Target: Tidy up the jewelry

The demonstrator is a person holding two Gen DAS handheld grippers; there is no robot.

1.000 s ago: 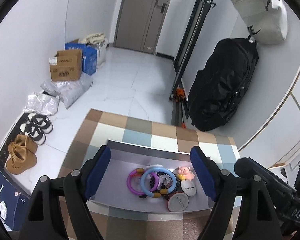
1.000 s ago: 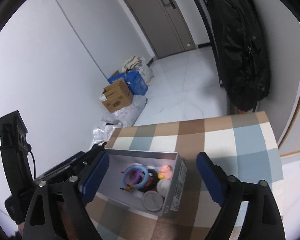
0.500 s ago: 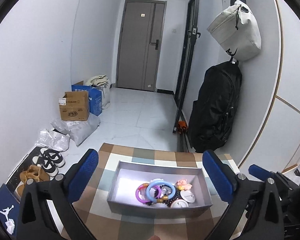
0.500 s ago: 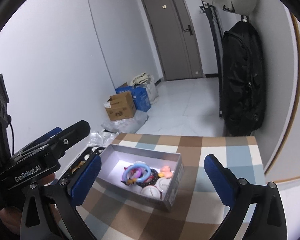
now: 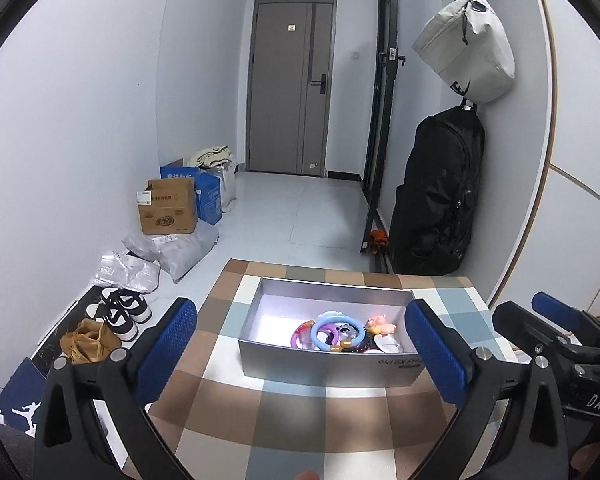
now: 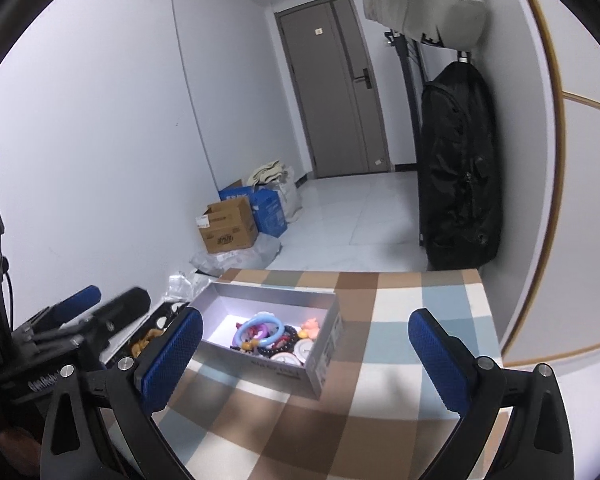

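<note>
While both grippers, left [image 5: 300, 344] and right [image 6: 305, 354], hang spread and empty, note the bracelets [image 5: 338, 332] piled inside the box [image 5: 324, 372] (sorted or awaiting sorting, you cannot tell).

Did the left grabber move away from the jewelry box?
Yes. The left gripper pulled back and up from the silver box; its fingers flanked the box's inside before, and now the whole box shows.

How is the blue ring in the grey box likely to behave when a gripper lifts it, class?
The blue ring looks like smooth, rigid plastic, so it would probably keep its shape and feel light. Its glossy round surface may slip between fingers. It overlaps the purple ring and dark beads, so lifting might drag those along.
</note>
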